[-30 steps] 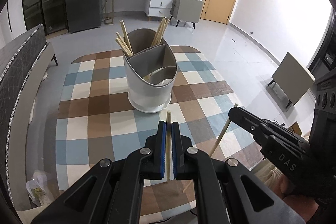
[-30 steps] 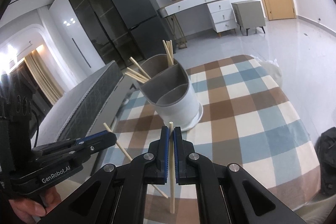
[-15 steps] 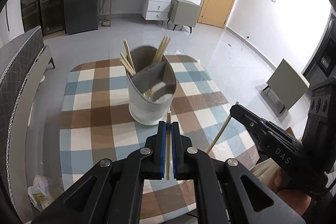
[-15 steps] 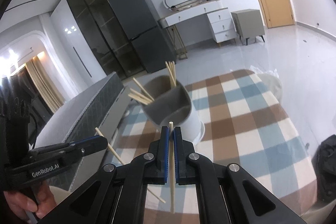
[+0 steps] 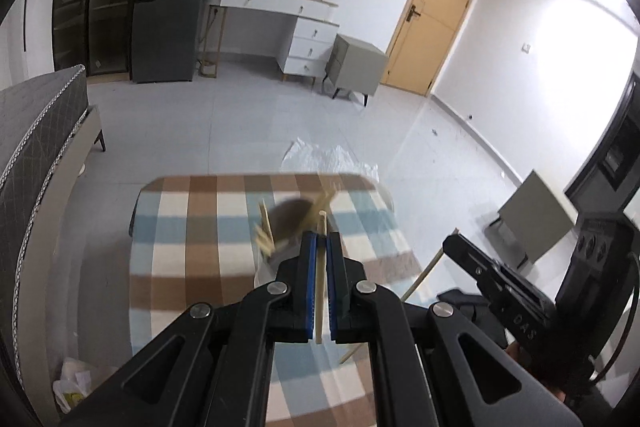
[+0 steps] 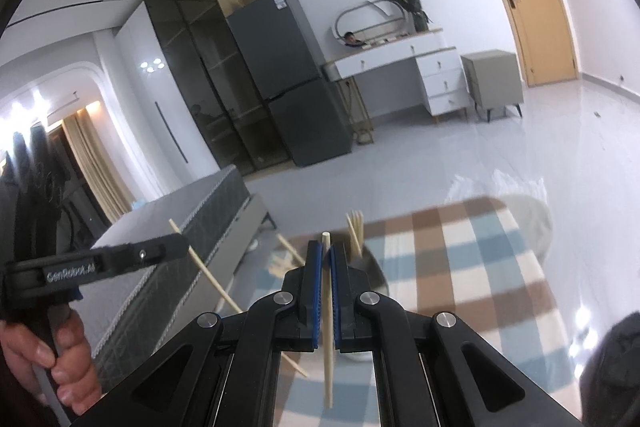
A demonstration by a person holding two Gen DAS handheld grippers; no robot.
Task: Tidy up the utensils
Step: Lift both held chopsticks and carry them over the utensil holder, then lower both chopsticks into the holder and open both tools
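Note:
My left gripper (image 5: 320,241) is shut on a pale chopstick (image 5: 321,283) that runs along its blue pads. My right gripper (image 6: 325,249) is shut on another chopstick (image 6: 328,311). The grey utensil holder (image 5: 286,223) with several chopsticks in it stands on the checked tablecloth (image 5: 192,239) just beyond and below the left fingertips, blurred and largely hidden. In the right wrist view the holder (image 6: 370,267) peeks out behind the fingers. The right gripper shows in the left wrist view (image 5: 454,241), and the left gripper in the right wrist view (image 6: 180,243), each with its chopstick.
A grey sofa (image 5: 36,147) stands left of the table. A dark fridge (image 6: 288,79), a white dresser (image 5: 280,23), a grey cabinet (image 5: 356,67) and a wooden door (image 5: 436,11) stand across the tiled floor. A plastic bag (image 5: 328,155) lies past the table's far edge.
Both grippers have risen and tilted upward, each still holding its chopstick. The holder has dropped low in both views and now sits mostly hidden behind the fingers.

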